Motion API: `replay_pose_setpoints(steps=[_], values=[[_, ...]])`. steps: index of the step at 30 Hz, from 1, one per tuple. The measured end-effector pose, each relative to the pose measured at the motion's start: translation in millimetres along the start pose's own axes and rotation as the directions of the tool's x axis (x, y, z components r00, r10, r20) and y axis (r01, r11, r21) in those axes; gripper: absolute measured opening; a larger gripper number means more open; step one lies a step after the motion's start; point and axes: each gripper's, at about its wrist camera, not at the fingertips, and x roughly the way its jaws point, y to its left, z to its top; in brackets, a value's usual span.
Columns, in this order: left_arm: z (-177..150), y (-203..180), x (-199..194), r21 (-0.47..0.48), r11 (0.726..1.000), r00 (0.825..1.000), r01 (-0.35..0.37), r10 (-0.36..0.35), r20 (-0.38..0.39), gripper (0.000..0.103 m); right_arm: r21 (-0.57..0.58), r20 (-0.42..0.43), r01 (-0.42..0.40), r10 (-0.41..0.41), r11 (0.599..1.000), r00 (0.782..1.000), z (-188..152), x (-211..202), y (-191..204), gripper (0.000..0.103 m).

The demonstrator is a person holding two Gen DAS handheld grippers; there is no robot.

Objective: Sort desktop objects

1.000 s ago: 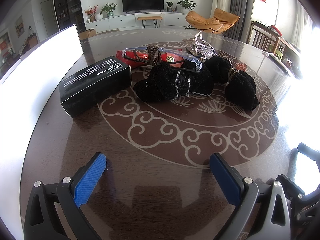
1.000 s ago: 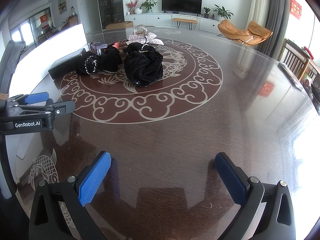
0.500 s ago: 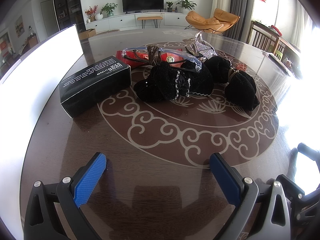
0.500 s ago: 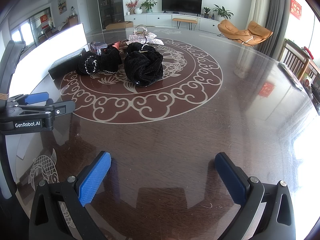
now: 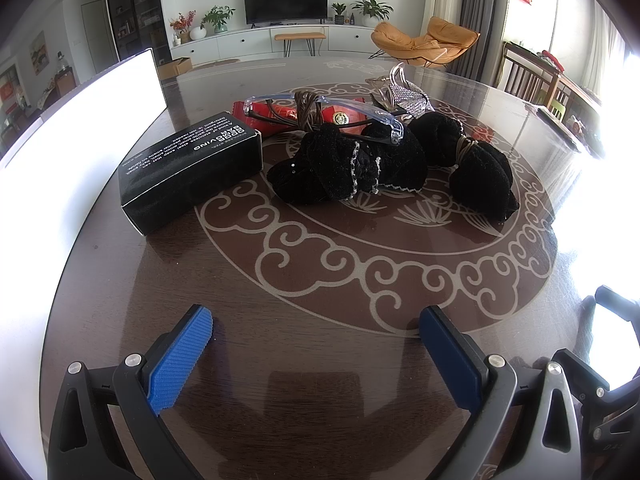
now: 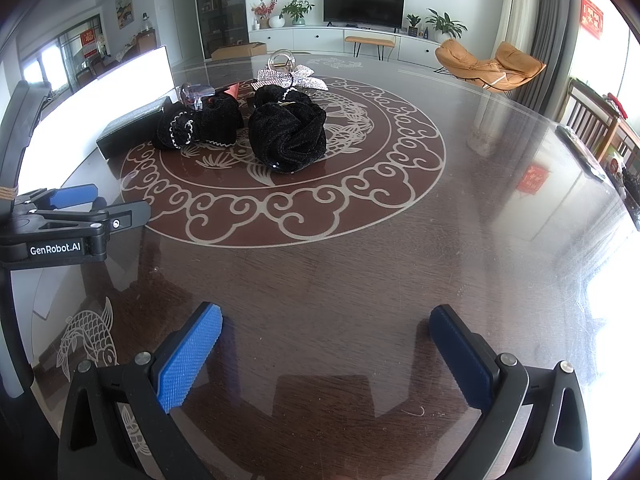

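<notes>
A pile lies at the middle of the round table (image 5: 320, 280): a black box (image 5: 192, 172) with white print, a black fabric bundle with bead trim (image 5: 348, 168), a second black fabric bundle (image 5: 480, 168), clear safety glasses (image 5: 328, 110) over a red packet (image 5: 280, 116), and a silver rhinestone bow (image 5: 404, 98). My left gripper (image 5: 316, 356) hovers open over bare table, well short of the pile. In the right wrist view the bundles (image 6: 288, 140), the box (image 6: 132, 128) and the bow (image 6: 292, 76) sit far ahead. My right gripper (image 6: 326, 356) is open and holds nothing.
A long white panel (image 5: 80, 128) runs along the table's left edge. The left gripper's body (image 6: 60, 224) shows at the left of the right wrist view. Chairs (image 6: 600, 128) stand off to the right, past the table's rim.
</notes>
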Motion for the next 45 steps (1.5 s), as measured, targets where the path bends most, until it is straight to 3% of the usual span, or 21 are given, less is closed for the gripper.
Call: replay_pose_setpoints(steps=[22,24,26,28,33,34,35,36,37,39,42,45], values=[[-0.1,0.3,-0.1,0.000,1.000,1.000,0.000,0.000,0.000,0.103,-0.005,-0.018,-0.010,0.010,1.000,1.000,2.8,0.6,-1.1,0.103],[-0.1,0.3,-0.2,0.000,1.000,1.000,0.000,0.000,0.000,0.103,-0.007,-0.026,-0.040,0.040,0.999,0.999,15.0,1.8,-5.8,0.103],[-0.1,0.3,-0.1,0.000,1.000,1.000,0.000,0.000,0.000,0.103,-0.008,0.055,-0.065,0.065,0.998,0.996,37.1,-2.3,-13.9,0.103],[-0.1,0.3,-0.1,0.000,1.000,1.000,0.000,0.000,0.000,0.103,-0.045,0.081,-0.078,0.082,0.996,0.993,71.2,6.3,-16.3,0.103],[-0.1,0.3,-0.3,0.000,1.000,1.000,0.000,0.000,0.000,0.103,-0.183,-0.038,-0.124,0.119,0.975,0.992,145.0,71.2,3.8,0.103],[-0.1,0.4,-0.4,0.000,1.000,1.000,0.000,0.000,0.000,0.103,-0.204,-0.065,-0.134,0.123,0.970,0.990,153.0,83.8,9.4,0.101],[-0.1,0.4,-0.4,0.000,1.000,1.000,0.000,0.000,0.000,0.103,-0.221,-0.083,-0.143,0.127,0.965,0.988,158.3,93.8,14.5,0.093],[-0.1,0.4,-0.3,0.000,1.000,1.000,0.000,0.000,0.000,0.103,-0.234,-0.098,-0.157,0.137,0.959,0.986,161.4,101.4,18.3,0.083],[0.0,0.5,-0.4,0.000,1.000,1.000,0.000,0.000,0.000,0.103,-0.233,-0.113,-0.183,0.160,0.955,0.981,162.8,106.5,20.7,0.065],[0.0,0.5,-0.5,0.000,1.000,1.000,0.000,0.000,0.000,0.103,-0.217,-0.110,-0.210,0.190,0.953,0.976,161.0,104.8,22.0,0.045],[0.9,0.1,-0.2,0.000,1.000,1.000,0.000,0.000,0.000,0.103,-0.189,-0.107,-0.235,0.218,0.953,0.970,142.4,87.5,20.4,0.041],[0.7,0.1,-0.2,0.000,1.000,1.000,0.000,0.000,0.000,0.103,-0.255,-0.076,-0.195,0.182,0.947,0.980,100.3,53.1,22.6,0.041]])
